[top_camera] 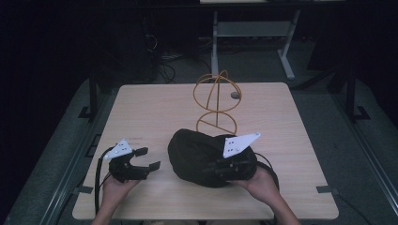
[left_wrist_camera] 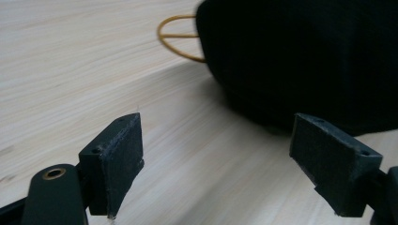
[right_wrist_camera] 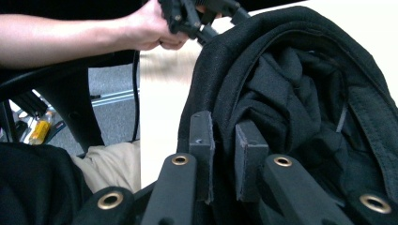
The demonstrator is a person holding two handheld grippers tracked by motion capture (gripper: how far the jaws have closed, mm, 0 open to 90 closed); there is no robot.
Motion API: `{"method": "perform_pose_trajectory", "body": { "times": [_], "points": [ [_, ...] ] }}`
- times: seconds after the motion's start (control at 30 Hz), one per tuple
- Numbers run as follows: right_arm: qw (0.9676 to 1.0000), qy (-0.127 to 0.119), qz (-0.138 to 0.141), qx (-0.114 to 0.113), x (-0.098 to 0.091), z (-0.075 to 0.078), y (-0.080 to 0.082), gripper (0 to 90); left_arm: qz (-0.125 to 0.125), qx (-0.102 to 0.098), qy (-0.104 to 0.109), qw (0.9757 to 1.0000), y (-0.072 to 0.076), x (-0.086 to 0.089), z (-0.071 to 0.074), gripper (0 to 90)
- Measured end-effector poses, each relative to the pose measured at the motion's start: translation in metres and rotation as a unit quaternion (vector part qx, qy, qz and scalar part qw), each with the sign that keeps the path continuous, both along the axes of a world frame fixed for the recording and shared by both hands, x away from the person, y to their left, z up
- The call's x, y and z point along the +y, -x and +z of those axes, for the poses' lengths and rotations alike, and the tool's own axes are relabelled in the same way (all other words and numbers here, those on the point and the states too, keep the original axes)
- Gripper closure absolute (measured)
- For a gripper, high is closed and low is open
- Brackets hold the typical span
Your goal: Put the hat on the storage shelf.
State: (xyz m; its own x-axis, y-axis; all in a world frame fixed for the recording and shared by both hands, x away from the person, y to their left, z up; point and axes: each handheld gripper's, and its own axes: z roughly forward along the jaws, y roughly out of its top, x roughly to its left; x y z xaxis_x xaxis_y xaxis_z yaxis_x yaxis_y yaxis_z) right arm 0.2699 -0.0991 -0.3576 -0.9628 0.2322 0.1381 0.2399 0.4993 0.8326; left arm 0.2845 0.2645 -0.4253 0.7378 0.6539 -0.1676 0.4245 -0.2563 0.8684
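Nearest the lens in the right gripper view, the right gripper (right_wrist_camera: 225, 157) is pinching a fold of a black cap's (right_wrist_camera: 300, 93) rim, its two pads nearly closed with the fabric squeezed between them. The cap is lying tilted so its hollow inside, with crumpled lining and a sewn band, is facing the camera. In the high view the same gripper (top_camera: 233, 165), carrying its grey three-cornered plate, is pressing into the near right side of the cap (top_camera: 197, 157), and the person's right hand (top_camera: 259, 182) is wrapping its handle.

The left gripper (top_camera: 150, 158) is hovering just left of the cap, apart from it, its jaws standing wide and holding nothing; in the left gripper view the gripper (left_wrist_camera: 216, 164) is showing bare wood between its pads, with the cap (left_wrist_camera: 300, 61) looming ahead to the right. The left hand (top_camera: 116, 183) is gripping it from below.

Behind the cap, a wire stand (top_camera: 217, 101) of orange-yellow loops is standing upright on the light wooden table (top_camera: 155, 112), its base ring touching or just beside the cap's far edge.
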Motion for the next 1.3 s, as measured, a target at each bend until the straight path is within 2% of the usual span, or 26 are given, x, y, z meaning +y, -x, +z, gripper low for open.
{"method": "perform_pose_trajectory", "body": {
  "times": [0.17,0.3,0.4,0.53,0.63,0.7,0.77,0.9,0.97,1.03,1.1,1.13,1.17,1.2,1.23,1.3],
  "points": [
    [1.0,-0.009,-0.003,-0.002,-0.001,0.008,-0.003,80.0,-0.022,-0.007,0.004,0.9997,0.004,-0.009,0.003,17.2],
    [0.9999,-0.013,-0.01,-0.004,-0.002,0.014,-0.006,80.1,-0.045,-0.032,-0.003,0.9985,0.011,-0.022,0.008,17.2],
    [0.9998,-0.014,-0.015,-0.005,-0.002,0.016,-0.008,80.1,-0.054,-0.032,-0.002,0.998,0.013,-0.026,0.009,17.2],
    [0.9994,-0.024,-0.024,-0.005,-0.003,0.022,-0.012,80.1,-0.061,-0.047,0.005,0.997,0.013,-0.038,0.012,17.3],
    [0.9992,-0.029,-0.024,-0.009,-0.003,0.025,-0.016,80.0,-0.068,-0.048,0.013,0.9965,0.01,-0.046,0.015,17.3],
    [0.9991,-0.031,-0.028,-0.01,-0.002,0.028,-0.017,80.1,-0.072,-0.048,0.013,0.9962,0.009,-0.048,0.016,17.3],
    [0.9989,-0.034,-0.029,-0.01,-0.001,0.03,-0.018,80.1,-0.075,-0.059,0.009,0.9954,0.008,-0.057,0.016,17.4],
    [0.9989,-0.036,-0.028,-0.012,0.001,0.032,-0.019,80.1,-0.076,-0.059,0.012,0.9953,0.004,-0.063,0.016,18.0],
    [0.9989,-0.041,-0.02,-0.011,0.003,0.033,-0.019,80.2,-0.069,-0.06,0.009,0.9957,0.002,-0.066,0.017,19.2],
    [0.999,-0.041,-0.012,-0.01,0.007,0.034,-0.016,80.2,-0.073,-0.055,0.021,0.9956,-0.001,-0.067,0.018,26.2],
    [0.9991,-0.041,-0.009,-0.011,0.008,0.034,-0.015,80.2,-0.074,-0.05,0.027,0.9956,-0.003,-0.069,0.019,28.2],
    [0.9991,-0.041,-0.005,-0.01,0.009,0.034,-0.015,80.3,-0.079,-0.058,0.026,0.9949,-0.003,-0.07,0.02,42.2],
    [0.9991,-0.041,-0.005,-0.01,0.009,0.034,-0.015,80.3,-0.079,-0.058,0.026,0.9949,-0.003,-0.07,0.02,50.3],
    [0.9991,-0.042,-0.004,-0.009,0.009,0.034,-0.015,80.3,-0.086,-0.069,0.024,0.9937,-0.002,-0.07,0.022,50.3],
    [0.9991,-0.042,-0.002,-0.009,0.009,0.034,-0.014,80.4,-0.085,-0.074,0.023,0.9933,-0.001,-0.071,0.022,57.7],
    [0.9991,-0.043,-0.001,-0.008,0.01,0.033,-0.014,80.4,-0.091,-0.08,0.019,0.9924,-0.001,-0.073,0.025,65.2]
  ]
}}
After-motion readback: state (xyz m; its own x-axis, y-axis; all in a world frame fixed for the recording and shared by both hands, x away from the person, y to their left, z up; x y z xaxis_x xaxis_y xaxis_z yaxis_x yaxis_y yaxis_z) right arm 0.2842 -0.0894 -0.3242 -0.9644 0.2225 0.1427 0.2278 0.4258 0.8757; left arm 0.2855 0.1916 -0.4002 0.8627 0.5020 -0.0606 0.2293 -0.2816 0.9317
